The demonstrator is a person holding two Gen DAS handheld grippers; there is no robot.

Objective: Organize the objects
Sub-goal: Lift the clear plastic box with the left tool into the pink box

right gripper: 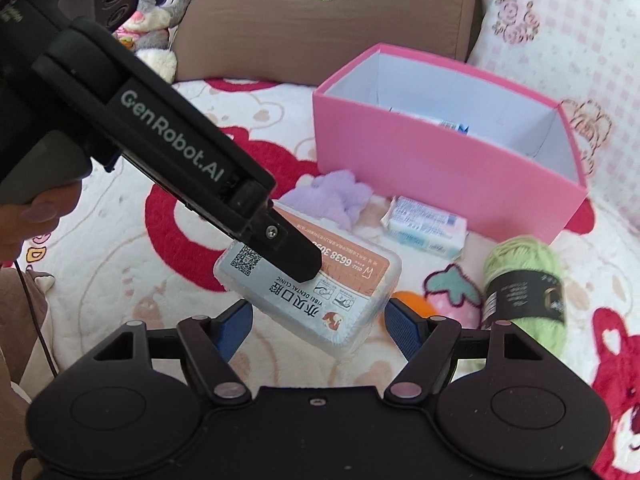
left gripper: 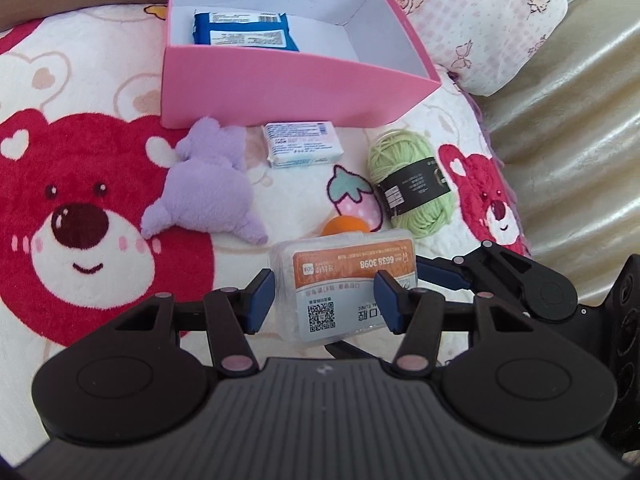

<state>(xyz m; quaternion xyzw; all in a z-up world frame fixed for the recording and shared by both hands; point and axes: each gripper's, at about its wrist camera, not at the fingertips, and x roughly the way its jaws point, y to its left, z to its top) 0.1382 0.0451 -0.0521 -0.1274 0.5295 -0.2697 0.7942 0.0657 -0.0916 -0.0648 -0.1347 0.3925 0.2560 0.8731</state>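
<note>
Bedspread (left gripper: 100,80) printed with red bears fills both wrist views, with items scattered across it. From the left wrist, the left gripper (left gripper: 326,306) holds a clear plastic box (left gripper: 346,284) with an orange and grey label; its blue pads (left gripper: 262,300) press the box's two short sides, jaws at a middling width. The right gripper (left gripper: 436,274) comes in at about four o'clock, one blue finger lying just beside the box's right edge.

From the right wrist, the right gripper (right gripper: 318,328) stands wide, its pads on either side of the same clear plastic box (right gripper: 320,292), which sits tilted in the gap; I cannot tell whether these pads touch it. The left gripper (right gripper: 296,256) reaches in from ten o'clock and clamps the box from above. A hand (right gripper: 32,216) grips its handle at nine o'clock.

Beyond the box, seen from the left wrist: an orange ball (left gripper: 344,226) just behind it, a purple plush toy (left gripper: 208,188) at eleven o'clock, a tissue pack (left gripper: 302,144) at twelve, green yarn (left gripper: 412,184) at one. A pink box (left gripper: 280,88) stands further back at twelve o'clock, with a blue packet (left gripper: 244,32) inside.
</note>
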